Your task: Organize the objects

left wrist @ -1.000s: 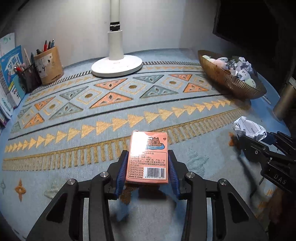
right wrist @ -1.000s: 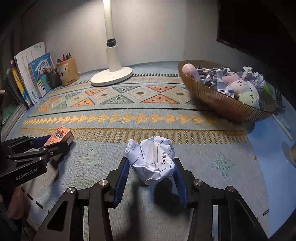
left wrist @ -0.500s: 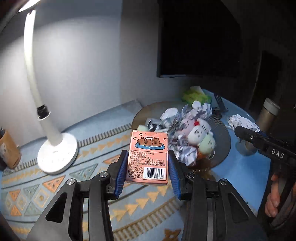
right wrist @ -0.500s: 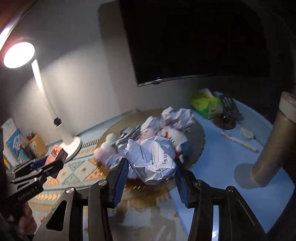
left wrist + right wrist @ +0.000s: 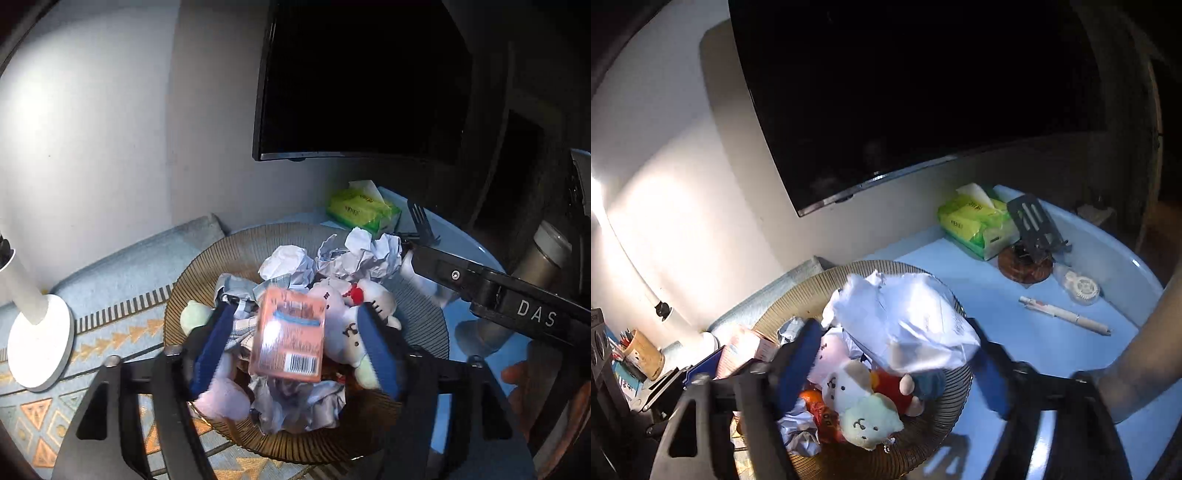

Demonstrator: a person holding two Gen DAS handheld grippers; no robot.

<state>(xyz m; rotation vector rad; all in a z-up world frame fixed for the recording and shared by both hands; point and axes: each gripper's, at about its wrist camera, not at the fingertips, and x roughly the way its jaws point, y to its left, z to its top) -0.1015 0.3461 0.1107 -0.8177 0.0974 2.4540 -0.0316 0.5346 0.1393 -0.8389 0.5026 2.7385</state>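
Both grippers now sit over the woven basket [image 5: 207,258], jaws spread; the left gripper [image 5: 291,350] has freed the pink card box [image 5: 286,338]; the crumpled paper ball [image 5: 905,321] drops from the right gripper [image 5: 894,369] at 12 o'clock.

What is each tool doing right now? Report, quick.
Left tool: open, box loose between the fingers, over the basket.
Right tool: open, paper ball loose between the fingers, over the basket.
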